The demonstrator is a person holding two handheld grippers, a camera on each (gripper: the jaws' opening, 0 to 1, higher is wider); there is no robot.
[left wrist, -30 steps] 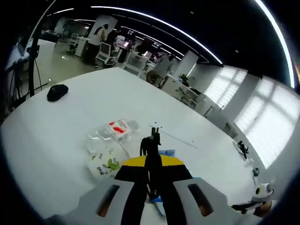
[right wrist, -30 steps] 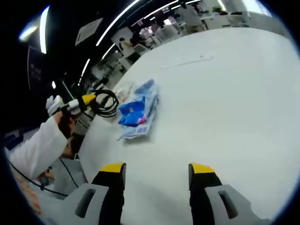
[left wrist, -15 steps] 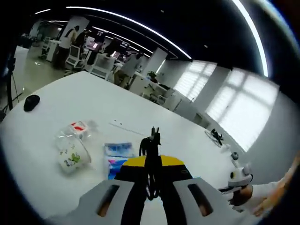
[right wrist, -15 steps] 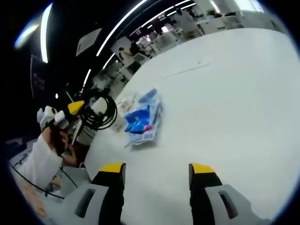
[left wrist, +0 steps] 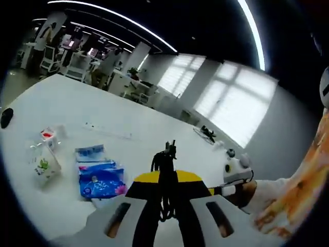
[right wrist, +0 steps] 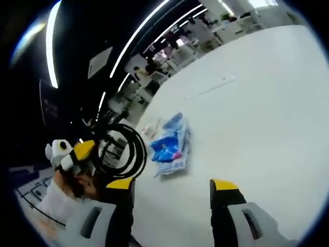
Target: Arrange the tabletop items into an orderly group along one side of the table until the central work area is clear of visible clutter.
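Note:
My left gripper (left wrist: 165,180) is shut on a coil of black cable (left wrist: 163,159) held up above the white table (left wrist: 77,110). In the right gripper view the same cable coil (right wrist: 125,150) hangs from the left gripper (right wrist: 77,154) at the left, close to my right jaws. My right gripper (right wrist: 172,186) is open and holds nothing. Blue snack packets (left wrist: 99,179) lie on the table, also seen as blue packets (right wrist: 172,146) ahead of the right gripper. A clear bag with green print (left wrist: 43,167) and a red-and-white packet (left wrist: 49,135) lie left of them.
A thin white stick (left wrist: 109,131) lies beyond the packets, and shows as a thin stick (right wrist: 216,86) on the table (right wrist: 257,113). A black mouse (left wrist: 5,117) sits at the far left edge. The right gripper (left wrist: 235,170) and a hand enter from the right. Office desks stand behind.
The left gripper with the cable has swung right, nearer the right gripper; its view panned so the packets sit further left. In the right gripper view the coil looms larger and closer.

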